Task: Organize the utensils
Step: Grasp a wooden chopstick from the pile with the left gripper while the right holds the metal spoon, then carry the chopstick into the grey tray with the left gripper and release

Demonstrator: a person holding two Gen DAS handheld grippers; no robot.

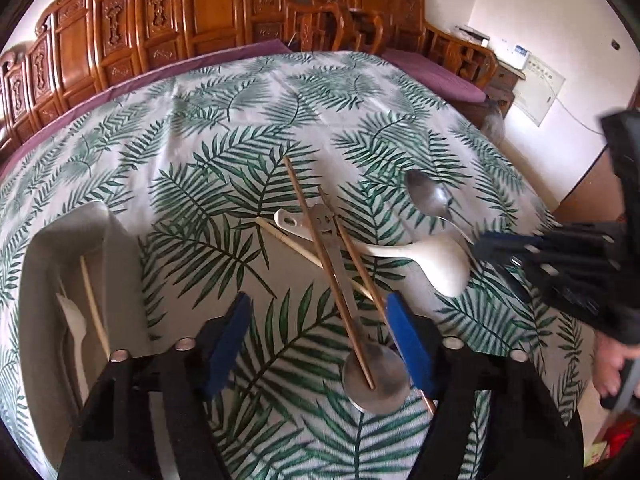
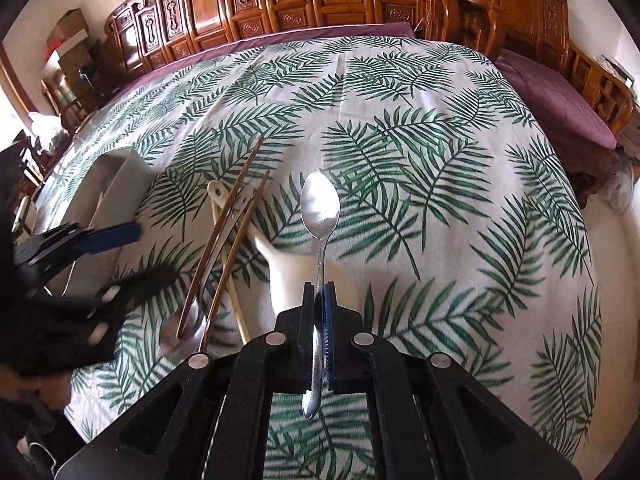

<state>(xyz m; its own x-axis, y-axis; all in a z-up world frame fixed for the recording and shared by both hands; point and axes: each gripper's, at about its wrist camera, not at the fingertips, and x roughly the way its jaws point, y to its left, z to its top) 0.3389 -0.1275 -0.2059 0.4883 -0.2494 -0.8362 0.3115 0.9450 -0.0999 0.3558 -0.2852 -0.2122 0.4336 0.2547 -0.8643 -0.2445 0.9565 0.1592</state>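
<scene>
far left, a white tray (image 1: 44, 264) sits on the leaf-print tablecloth (image 1: 248, 120), with a white plastic fork (image 1: 76, 324) and a pale chopstick (image 1: 94, 304) inside. the left gripper (image 1: 320, 340) is released, jaws apart over the pile: brown chopsticks (image 1: 320, 248) cross a flat metal spoon (image 1: 374, 378) with a smiley cut-out, beside a white ladle (image 1: 432, 256). no writing anywhere can be read. on the right, the right gripper (image 2: 319, 292) is clenched on a steel spoon (image 2: 320, 204), held off the cloth, bowl pointing away.

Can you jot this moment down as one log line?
right gripper: shut on spoon | left gripper: open over chopsticks | tray: partly filled
</scene>
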